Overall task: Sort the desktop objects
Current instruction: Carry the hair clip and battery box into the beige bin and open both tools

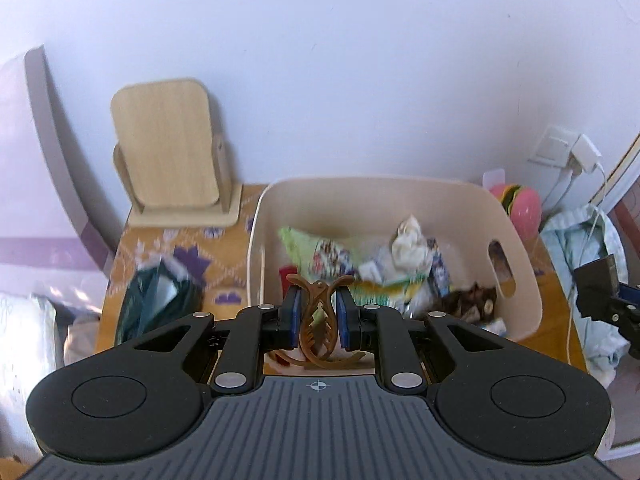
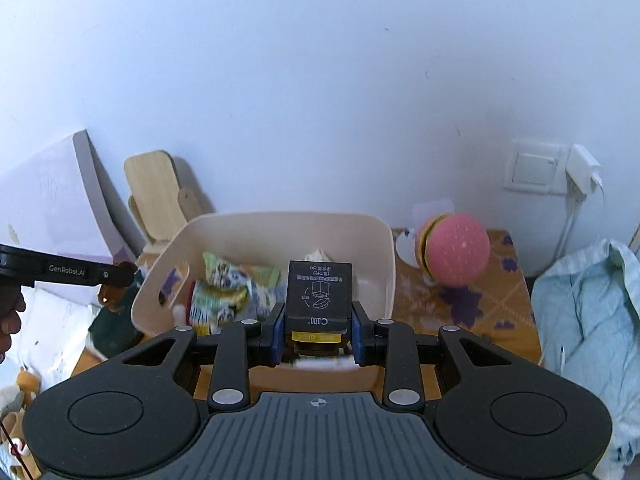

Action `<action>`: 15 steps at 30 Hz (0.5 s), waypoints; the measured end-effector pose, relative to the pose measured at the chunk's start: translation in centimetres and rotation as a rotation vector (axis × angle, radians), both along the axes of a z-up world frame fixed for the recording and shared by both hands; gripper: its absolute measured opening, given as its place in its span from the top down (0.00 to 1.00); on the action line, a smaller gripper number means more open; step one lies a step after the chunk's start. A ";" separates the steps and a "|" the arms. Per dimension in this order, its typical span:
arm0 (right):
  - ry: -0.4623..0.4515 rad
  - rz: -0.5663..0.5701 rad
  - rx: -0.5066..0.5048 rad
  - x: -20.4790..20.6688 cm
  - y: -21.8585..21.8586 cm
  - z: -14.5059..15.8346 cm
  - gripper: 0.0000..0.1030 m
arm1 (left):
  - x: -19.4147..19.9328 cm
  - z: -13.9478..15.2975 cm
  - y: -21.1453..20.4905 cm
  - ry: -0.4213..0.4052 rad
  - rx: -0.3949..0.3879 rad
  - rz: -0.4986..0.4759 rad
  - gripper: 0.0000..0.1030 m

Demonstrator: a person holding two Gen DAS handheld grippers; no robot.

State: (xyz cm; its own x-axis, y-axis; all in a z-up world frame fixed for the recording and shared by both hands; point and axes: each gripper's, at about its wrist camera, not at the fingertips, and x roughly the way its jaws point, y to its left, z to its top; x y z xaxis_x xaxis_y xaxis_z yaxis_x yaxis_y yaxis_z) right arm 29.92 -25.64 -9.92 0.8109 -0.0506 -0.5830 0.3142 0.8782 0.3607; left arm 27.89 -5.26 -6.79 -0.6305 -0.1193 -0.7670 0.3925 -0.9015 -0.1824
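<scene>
My left gripper [image 1: 318, 304] is shut on a brown hair claw clip [image 1: 319, 320], held in the air just before the near rim of the cream storage bin [image 1: 532, 296]. The bin holds snack packets [image 1: 316, 256] and crumpled wrappers [image 1: 408, 240]. In the right wrist view my right gripper [image 2: 318, 332] is shut on a small black box [image 2: 319, 292] with white print and a yellow label, held above the near edge of the same bin [image 2: 384, 264]. The left gripper [image 2: 116, 276] with the clip shows at the left there.
A wooden stand [image 1: 168, 148] sits behind the bin on the patterned tabletop [image 1: 224, 248]. A dark green bag [image 1: 156, 300] lies left of the bin. A pink burger-shaped toy [image 2: 456, 254] sits to its right. Light blue cloth [image 2: 584, 320] hangs at the right edge below a wall socket with charger [image 2: 580, 168].
</scene>
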 end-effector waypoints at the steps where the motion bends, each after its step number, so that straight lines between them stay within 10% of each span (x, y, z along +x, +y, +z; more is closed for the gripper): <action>1: -0.005 0.000 -0.005 0.4 -0.2 0.0 0.71 | -0.5 0.1 0.0 0.002 0.000 -0.004 0.82; 15: 0.039 -0.024 0.023 8.2 -2.8 -2.5 0.71 | -7.8 -3.1 0.5 -0.101 0.019 -0.045 0.82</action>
State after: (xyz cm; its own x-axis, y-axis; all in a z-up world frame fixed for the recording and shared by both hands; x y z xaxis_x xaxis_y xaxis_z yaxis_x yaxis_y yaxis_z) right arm 38.14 -28.44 -12.40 0.7859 -0.0559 -0.6158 0.3496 0.8617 0.3679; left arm 20.11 -4.81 -9.85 -0.5539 -0.0778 -0.8290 0.3690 -0.9155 -0.1606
